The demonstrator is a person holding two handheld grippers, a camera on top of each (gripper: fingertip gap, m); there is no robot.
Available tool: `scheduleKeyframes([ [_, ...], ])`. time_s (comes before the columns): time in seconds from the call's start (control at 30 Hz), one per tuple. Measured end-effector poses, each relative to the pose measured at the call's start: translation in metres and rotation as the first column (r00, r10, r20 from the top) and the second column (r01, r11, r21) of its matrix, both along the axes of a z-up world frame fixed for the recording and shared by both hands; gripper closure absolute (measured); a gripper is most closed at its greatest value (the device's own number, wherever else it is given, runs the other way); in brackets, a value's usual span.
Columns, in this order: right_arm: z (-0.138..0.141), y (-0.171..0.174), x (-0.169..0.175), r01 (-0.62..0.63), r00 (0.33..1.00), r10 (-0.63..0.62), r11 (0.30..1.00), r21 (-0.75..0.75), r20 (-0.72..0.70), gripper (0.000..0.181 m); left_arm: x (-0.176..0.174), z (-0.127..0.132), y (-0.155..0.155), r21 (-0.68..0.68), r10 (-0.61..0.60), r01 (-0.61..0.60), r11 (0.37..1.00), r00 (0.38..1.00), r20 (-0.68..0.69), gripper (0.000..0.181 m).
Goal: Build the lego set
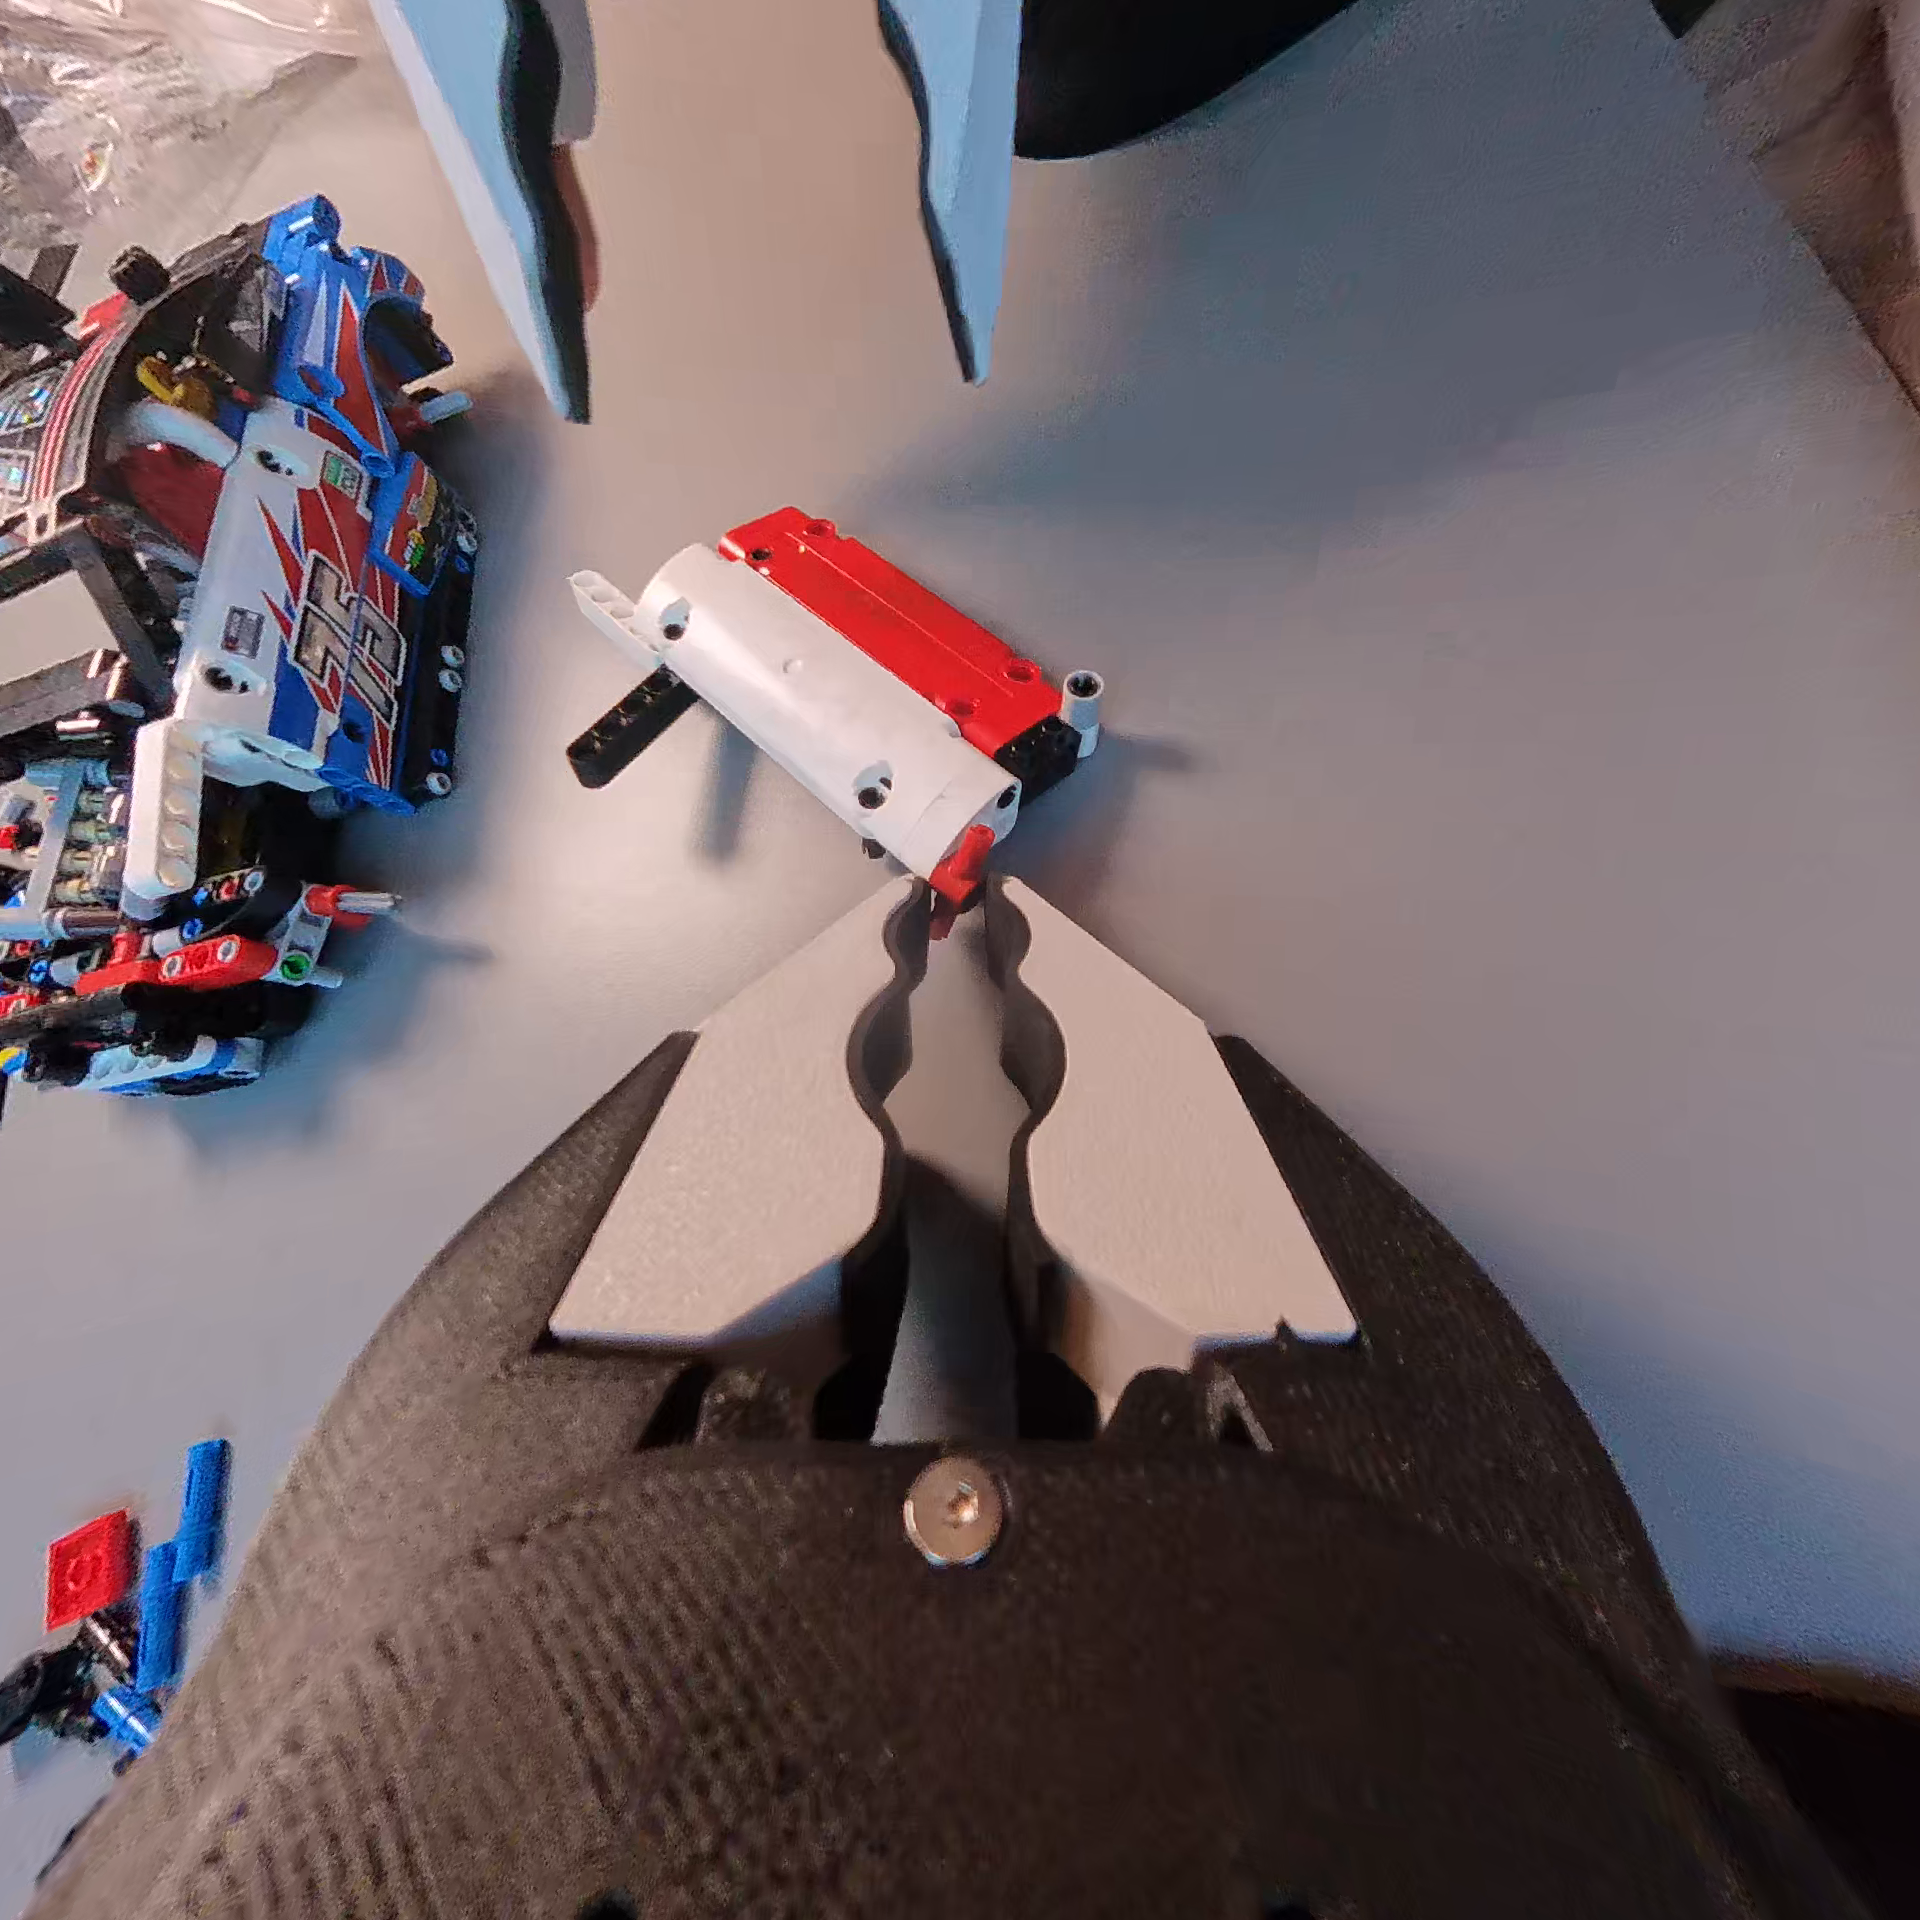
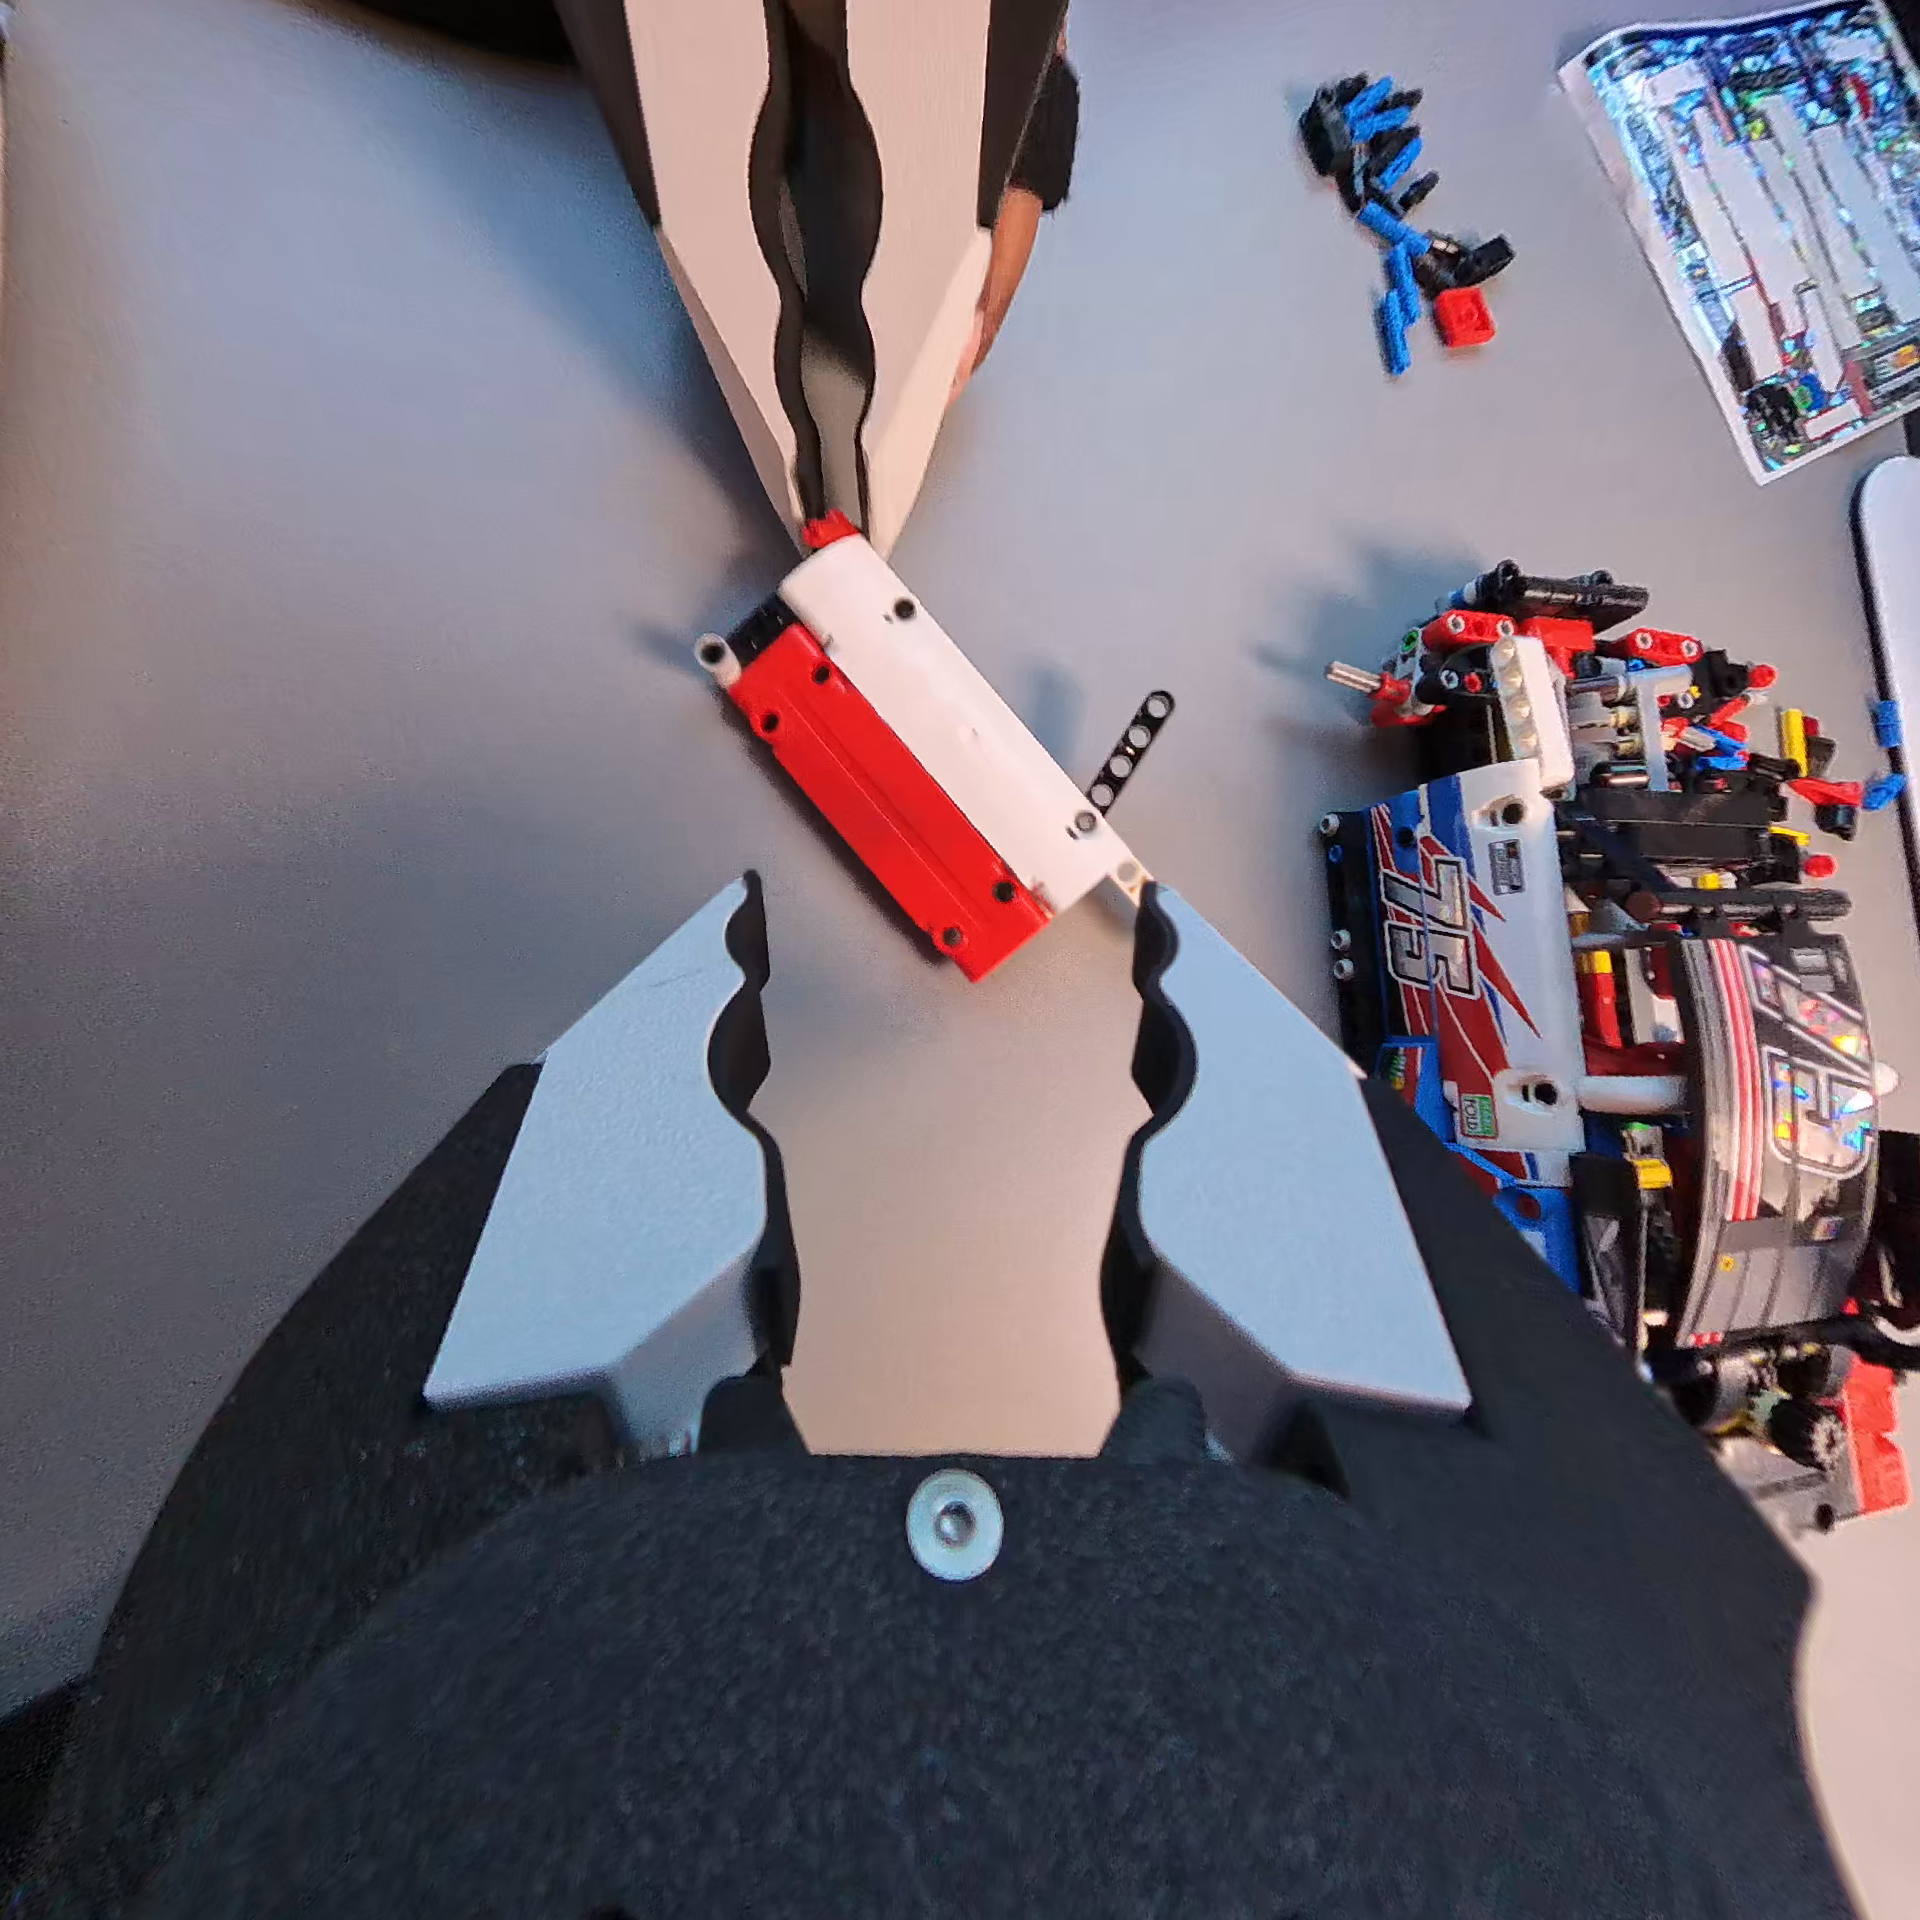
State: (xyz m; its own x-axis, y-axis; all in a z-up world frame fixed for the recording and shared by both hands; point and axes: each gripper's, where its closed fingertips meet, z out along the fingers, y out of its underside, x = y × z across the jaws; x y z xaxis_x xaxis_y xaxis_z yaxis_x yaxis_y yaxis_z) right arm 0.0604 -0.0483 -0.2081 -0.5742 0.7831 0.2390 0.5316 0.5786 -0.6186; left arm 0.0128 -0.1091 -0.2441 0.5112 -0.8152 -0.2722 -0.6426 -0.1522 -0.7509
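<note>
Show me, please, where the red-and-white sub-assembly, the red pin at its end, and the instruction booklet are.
red-and-white sub-assembly (image 1: 831,686): left wrist view, on its white panel.
red pin (image 1: 961,868): left wrist view, on its shaft between the fingertips.
instruction booklet (image 2: 1766,229): right wrist view, on the open page.

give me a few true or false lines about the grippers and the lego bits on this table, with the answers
1. The left gripper pinches a small red peg at one end of the red and white panel. True.
2. The right gripper is clamped on the panel. False: it is open, with nothing between its fingers.
3. The half-built car lies on the table, apart from the panel. True.
4. The booklet lies under the panel. False: it lies at the table's far corner.
</note>
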Motion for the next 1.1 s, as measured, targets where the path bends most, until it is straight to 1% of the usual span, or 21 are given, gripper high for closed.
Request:
scheduleKeyframes([
  [0.13,-0.017,0.011,-0.005,-0.085,0.995,0.083,0.996,0.032,0.064,0.098,0.000,0.001,-0.006,0.024,-0.090,0.090,0.996,0.996,-0.009,0.173],
  [0.23,-0.030,0.012,-0.011,-0.128,0.987,0.130,0.991,-0.023,0.097,0.091,-0.002,0.002,-0.006,0.043,-0.120,0.120,0.992,0.993,-0.014,0.173],
  [0.3,-0.037,0.010,-0.015,-0.140,0.984,0.147,0.988,-0.068,0.101,0.095,-0.006,0.002,-0.002,0.052,-0.102,0.103,0.993,0.995,-0.014,0.173],
  [0.33,-0.039,0.008,-0.016,-0.144,0.984,0.151,0.986,-0.079,0.094,0.102,-0.009,0.003,0.001,0.056,-0.083,0.084,0.995,0.996,-0.013,0.173],
  [0.4,-0.038,0.007,-0.020,-0.119,0.990,0.126,0.987,-0.110,0.056,0.123,-0.019,0.003,0.009,0.064,-0.017,0.018,0.998,1.000,-0.018,0.172],
  [0.43,-0.037,0.008,-0.021,-0.091,0.995,0.096,0.989,-0.118,0.040,0.125,-0.024,0.003,0.013,0.067,0.019,-0.018,0.998,1.000,-0.017,0.170],
  [0.5,-0.037,0.013,-0.021,-0.008,0.999,0.012,0.992,-0.123,0.032,0.126,-0.034,0.007,0.020,0.068,0.093,-0.093,0.993,0.996,0.008,0.161],
  [0.6,-0.036,0.018,-0.018,0.114,0.993,-0.112,0.987,-0.114,0.025,0.127,-0.041,0.017,0.025,0.046,0.154,-0.159,0.986,0.983,0.098,0.140],
  [0.67,-0.033,0.016,-0.019,0.167,0.986,-0.167,0.978,-0.125,0.014,0.127,-0.038,0.022,0.025,-0.001,0.160,-0.162,0.987,0.972,0.171,0.125],
  [0.7,-0.031,0.014,-0.020,0.176,0.984,-0.177,0.976,-0.130,0.003,0.127,-0.036,0.023,0.025,-0.021,0.165,-0.164,0.986,0.968,0.190,0.120],
  [0.77,-0.030,0.014,-0.024,0.192,0.981,-0.194,0.976,-0.107,-0.014,0.127,-0.033,0.018,0.027,-0.044,0.177,-0.172,0.984,0.969,0.171,0.114],
  [0.87,-0.034,0.013,-0.028,0.162,0.986,-0.164,0.985,-0.054,-0.037,0.127,-0.033,0.007,0.029,-0.059,0.191,-0.187,0.981,0.977,0.094,0.115],
  [0.93,-0.035,0.012,-0.031,0.166,0.984,-0.169,0.984,-0.061,-0.048,0.127,-0.032,0.004,0.029,-0.058,0.191,-0.188,0.980,0.980,0.062,0.123],
  [1.0,-0.035,0.011,-0.032,0.168,0.983,-0.172,0.983,-0.070,-0.057,0.129,-0.033,0.003,0.029,-0.049,0.195,-0.193,0.980,0.980,0.049,0.131],
  [1.1,-0.034,0.011,-0.034,0.163,0.981,-0.170,0.983,-0.081,-0.088,0.129,-0.035,0.003,0.029,-0.045,0.202,-0.200,0.979,0.978,0.048,0.131],
])
